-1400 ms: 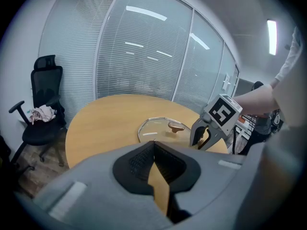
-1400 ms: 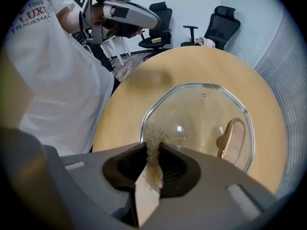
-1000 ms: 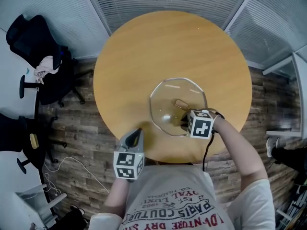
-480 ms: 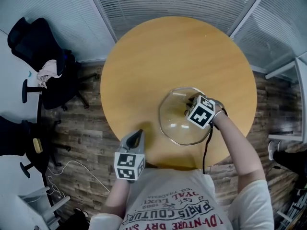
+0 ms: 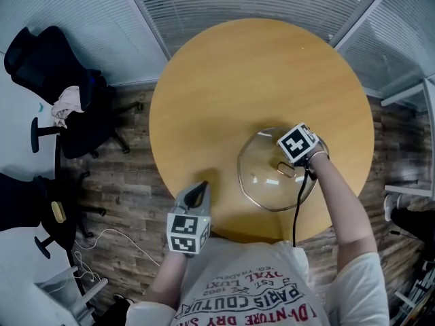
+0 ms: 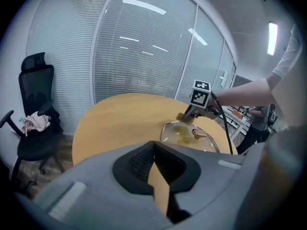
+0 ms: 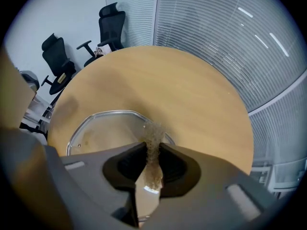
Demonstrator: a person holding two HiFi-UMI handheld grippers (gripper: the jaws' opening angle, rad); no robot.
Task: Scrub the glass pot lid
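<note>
Clamping scouring pad (image 7: pixel 153 143) in right gripper (image 7: pixel 152 153) at glass pot lid's (image 7: pixel 105 133) 1 o'clock rim; left gripper (image 6: pixel 154 164) pinched empty, 8 o'clock, farther off.

You have two grippers: the left gripper (image 5: pixel 199 190) and the right gripper (image 7: pixel 152 146). Count one glass pot lid (image 5: pixel 262 175), one scouring pad (image 7: pixel 152 132) and one round table (image 5: pixel 231 73). There are two office chairs at the left edge, the upper chair (image 5: pixel 47 66) and the lower chair (image 5: pixel 24 202), and one cloth (image 5: pixel 66 104).
</note>
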